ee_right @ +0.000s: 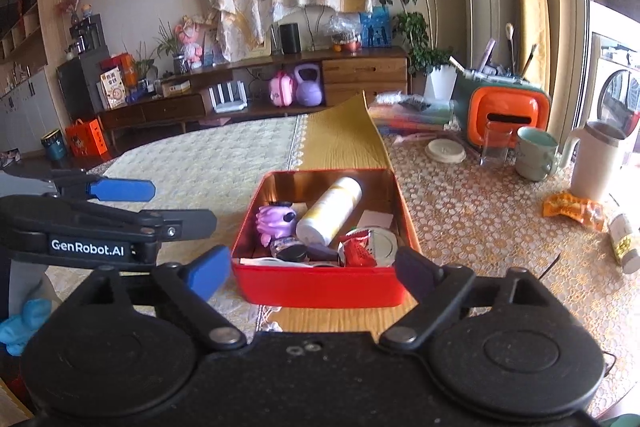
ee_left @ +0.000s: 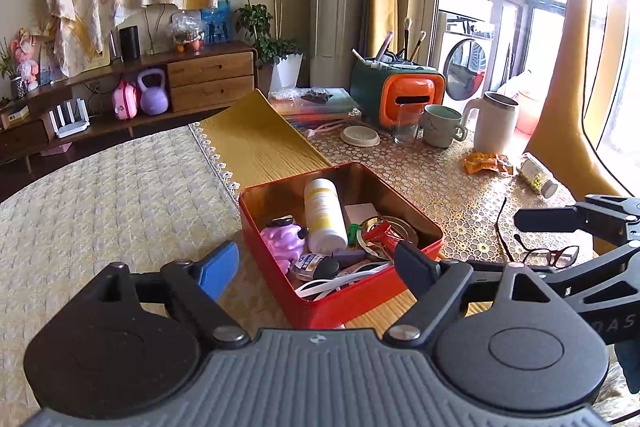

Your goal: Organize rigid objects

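Observation:
A red tin box [ee_left: 348, 303] sits on the yellow table runner, open at the top. Inside lie a white bottle [ee_left: 324, 215], a purple toy [ee_left: 282, 241], a red packet [ee_left: 380, 233], a round metal lid and a white cable. My left gripper [ee_left: 318, 265] hangs open just in front of the box, nothing between its pads. In the right wrist view the same red tin box [ee_right: 320, 287] lies just ahead of my right gripper [ee_right: 312, 273], which is open and empty. The white bottle [ee_right: 330, 211] and purple toy [ee_right: 274, 221] show there too.
Glasses [ee_left: 548, 255], a pill bottle [ee_left: 538, 175] and an orange wrapper [ee_left: 486, 163] lie on the patterned cloth right of the box. Behind stand a white mug [ee_left: 494, 123], a green cup [ee_left: 440, 125], a glass and an orange-fronted organizer [ee_left: 412, 91]. A woven cloth [ee_left: 120, 195] covers the left.

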### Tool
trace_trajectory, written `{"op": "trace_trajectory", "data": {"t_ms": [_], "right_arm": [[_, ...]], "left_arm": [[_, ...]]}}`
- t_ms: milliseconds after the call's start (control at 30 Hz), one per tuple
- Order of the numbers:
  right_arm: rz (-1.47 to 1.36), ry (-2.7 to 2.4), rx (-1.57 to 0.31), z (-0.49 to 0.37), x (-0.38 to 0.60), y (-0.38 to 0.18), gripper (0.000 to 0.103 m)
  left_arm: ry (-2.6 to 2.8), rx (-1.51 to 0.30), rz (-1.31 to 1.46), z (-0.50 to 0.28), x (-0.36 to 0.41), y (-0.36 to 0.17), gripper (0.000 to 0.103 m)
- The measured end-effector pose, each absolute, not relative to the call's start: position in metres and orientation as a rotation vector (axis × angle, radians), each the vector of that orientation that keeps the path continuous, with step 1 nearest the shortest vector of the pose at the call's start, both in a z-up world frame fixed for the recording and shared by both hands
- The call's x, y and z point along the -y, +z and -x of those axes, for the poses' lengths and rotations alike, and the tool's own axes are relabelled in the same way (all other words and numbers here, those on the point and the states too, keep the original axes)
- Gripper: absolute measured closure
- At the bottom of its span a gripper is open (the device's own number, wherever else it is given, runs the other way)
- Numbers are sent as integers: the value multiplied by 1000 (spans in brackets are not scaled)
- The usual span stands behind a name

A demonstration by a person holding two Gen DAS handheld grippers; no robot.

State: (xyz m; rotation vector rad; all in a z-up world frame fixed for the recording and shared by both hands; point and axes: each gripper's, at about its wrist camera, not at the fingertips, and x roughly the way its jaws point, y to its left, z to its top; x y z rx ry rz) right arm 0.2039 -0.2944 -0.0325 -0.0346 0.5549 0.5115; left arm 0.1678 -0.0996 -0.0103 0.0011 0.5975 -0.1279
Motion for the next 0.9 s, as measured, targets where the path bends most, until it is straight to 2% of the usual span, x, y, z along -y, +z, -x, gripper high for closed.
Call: {"op": "trace_trajectory", "data": {"t_ms": [133,233,533,900], "right_arm": [[25,512,-519,-195,300,-28,4],[10,517,-503,-191,302,-27,1],[-31,537,-482,-180,307,-24,0],[-115,503,-513,-174,320,-33,0]], "left_arm": [[-122,-600,20,-162,98,-10,16],[-121,-599,32,-158,98,-9,10],[-90,-568,8,-146,105,-8,1],[-93,-584,16,-137,105,-12,1]]}}
